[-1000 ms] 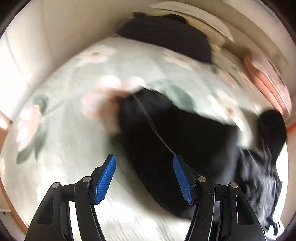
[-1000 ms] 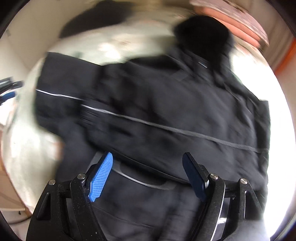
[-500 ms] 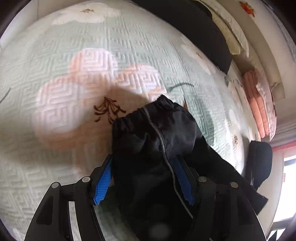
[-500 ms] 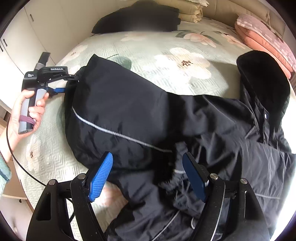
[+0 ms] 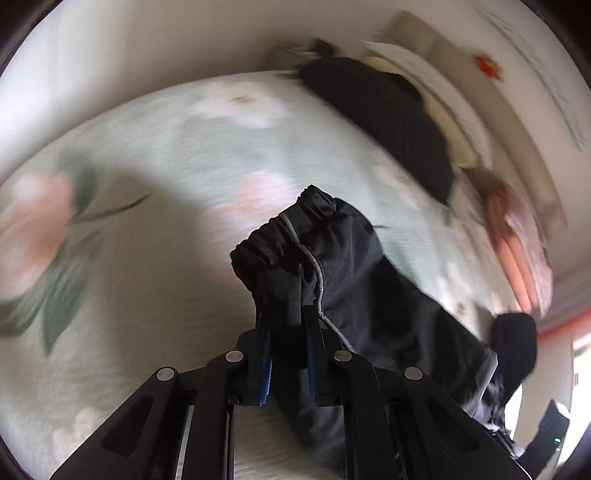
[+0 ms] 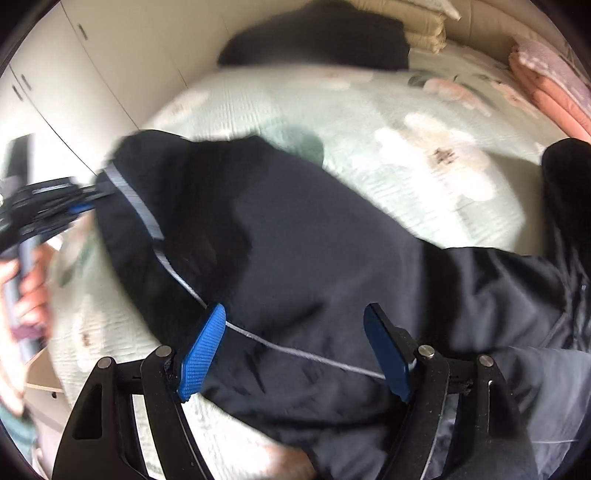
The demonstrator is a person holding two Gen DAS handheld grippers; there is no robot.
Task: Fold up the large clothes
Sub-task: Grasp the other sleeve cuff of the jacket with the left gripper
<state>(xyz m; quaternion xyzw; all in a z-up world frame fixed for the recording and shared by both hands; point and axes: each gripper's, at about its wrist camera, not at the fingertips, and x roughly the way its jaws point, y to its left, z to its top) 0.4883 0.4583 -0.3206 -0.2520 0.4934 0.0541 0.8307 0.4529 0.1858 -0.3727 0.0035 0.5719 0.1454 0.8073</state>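
Since half a second ago the left gripper (image 5: 286,314) has clamped shut on the jacket's (image 6: 314,280) cuff (image 5: 280,236), which was loose between its pads. Motion blur smears both views; the jacket's body runs off frame at the lower right. Its sleeve stretches across the bed (image 6: 369,122), cuff toward the left edge, a grey stripe (image 6: 147,218) along its length. Right gripper (image 6: 295,332) hovers over the sleeve, jaws apart and closing, not pressing cloth.

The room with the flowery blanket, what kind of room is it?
Most likely a bedroom: a bed under a flowered quilt, folded bedding stacked at its far end, and cupboard doors alongside.
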